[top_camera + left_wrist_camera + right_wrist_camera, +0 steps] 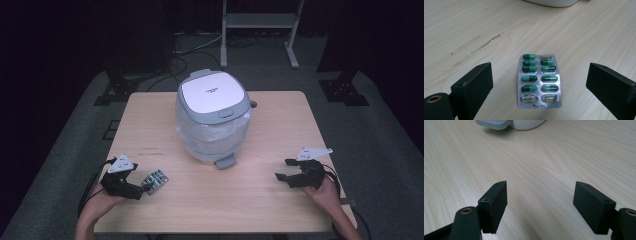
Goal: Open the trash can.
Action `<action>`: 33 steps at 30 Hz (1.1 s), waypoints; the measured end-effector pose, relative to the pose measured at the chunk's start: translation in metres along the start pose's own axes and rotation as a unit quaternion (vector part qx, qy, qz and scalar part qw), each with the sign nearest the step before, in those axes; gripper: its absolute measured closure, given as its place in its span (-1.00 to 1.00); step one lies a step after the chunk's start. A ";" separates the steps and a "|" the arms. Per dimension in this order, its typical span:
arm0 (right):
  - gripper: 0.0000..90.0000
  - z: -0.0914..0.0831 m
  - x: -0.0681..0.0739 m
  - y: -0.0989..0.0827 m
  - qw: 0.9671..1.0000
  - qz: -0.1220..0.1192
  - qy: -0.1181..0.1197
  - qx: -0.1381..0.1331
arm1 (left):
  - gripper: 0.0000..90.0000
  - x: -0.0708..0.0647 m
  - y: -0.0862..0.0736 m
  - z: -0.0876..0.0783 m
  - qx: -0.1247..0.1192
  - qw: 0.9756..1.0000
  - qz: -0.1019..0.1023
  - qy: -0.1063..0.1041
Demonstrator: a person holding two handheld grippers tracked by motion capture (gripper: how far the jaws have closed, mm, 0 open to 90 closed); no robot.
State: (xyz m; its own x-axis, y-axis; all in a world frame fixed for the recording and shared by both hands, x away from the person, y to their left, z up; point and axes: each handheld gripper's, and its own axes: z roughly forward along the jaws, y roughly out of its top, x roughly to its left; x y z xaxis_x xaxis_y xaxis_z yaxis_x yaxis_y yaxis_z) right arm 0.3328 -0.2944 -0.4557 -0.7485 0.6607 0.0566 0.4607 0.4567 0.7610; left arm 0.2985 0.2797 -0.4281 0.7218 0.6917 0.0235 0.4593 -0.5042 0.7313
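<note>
Near the pedal bin (212, 117), toward its front-left on the table (240, 195), a light, thin, slippery blister pack (539, 81) lies flat between the left gripper (539, 85)'s open jaws, best pinched across its long edges, while the right gripper (540, 202) gapes empty.
</note>
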 end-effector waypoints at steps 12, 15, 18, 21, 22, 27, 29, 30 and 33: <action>-0.42 0.002 0.002 0.001 1.000 -0.001 0.004 0.000 | -0.86 -0.001 0.000 0.005 0.005 1.000 -0.001 -0.002; -0.42 0.002 0.002 0.002 1.000 0.003 0.010 -0.005 | -0.86 -0.001 -0.001 0.007 0.008 1.000 -0.001 -0.002; -0.42 0.002 0.002 0.003 1.000 0.005 0.014 -0.007 | -0.86 -0.001 -0.002 0.008 0.008 1.000 -0.003 -0.003; -0.44 0.003 0.001 0.006 1.000 0.015 0.027 -0.004 | -0.86 -0.001 -0.003 0.011 0.010 1.000 -0.003 -0.008; -0.44 0.003 0.001 0.006 1.000 0.015 0.027 -0.004 | -0.86 -0.001 -0.003 0.011 0.010 1.000 -0.003 -0.008; -0.44 -0.001 0.001 0.018 0.999 0.011 0.034 -0.004 | -0.86 -0.001 -0.003 0.013 0.013 1.000 -0.003 -0.011; -0.44 -0.004 0.002 0.024 0.999 0.006 0.035 -0.004 | -0.86 -0.001 -0.004 0.014 0.014 1.000 -0.003 -0.012; -0.44 -0.004 0.002 0.024 0.999 0.006 0.035 -0.004 | -0.86 -0.001 -0.004 0.014 0.014 1.000 -0.003 -0.012; -0.44 -0.011 0.003 0.037 0.999 -0.003 0.034 -0.003 | -0.86 0.000 -0.004 0.013 0.011 1.000 -0.004 -0.011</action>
State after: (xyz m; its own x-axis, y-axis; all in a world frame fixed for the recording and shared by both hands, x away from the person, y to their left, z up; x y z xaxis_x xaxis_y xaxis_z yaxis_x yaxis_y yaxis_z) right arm 0.3427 -0.2819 -0.4205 -0.7828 0.6149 0.0956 0.4525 0.4571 0.7657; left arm 0.3030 0.2753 -0.4398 0.7289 0.6846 0.0033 0.4764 -0.5107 0.7157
